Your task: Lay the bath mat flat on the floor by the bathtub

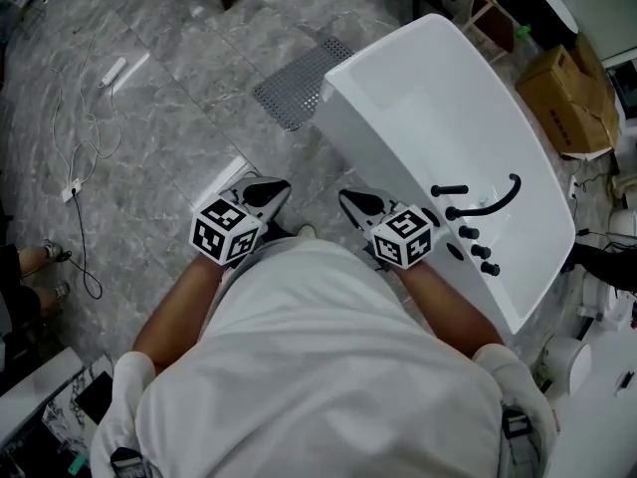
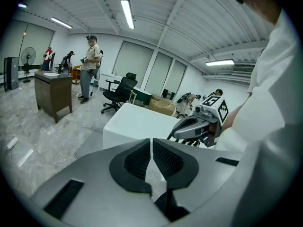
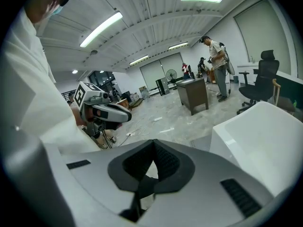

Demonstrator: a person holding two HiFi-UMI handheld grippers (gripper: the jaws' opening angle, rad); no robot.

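Note:
The grey perforated bath mat lies flat on the marble floor against the far end of the white bathtub. Both grippers are held close to the person's body, well short of the mat. My left gripper points forward with its jaws shut on nothing. My right gripper hangs beside the tub's near corner, also shut and empty. In the left gripper view the pads meet, with the tub and mat beyond. In the right gripper view the pads meet too.
Black tap fittings sit on the tub's near rim. A white cable and power strip trail over the floor at left. A cardboard box stands beyond the tub. A desk, an office chair and standing people are farther off.

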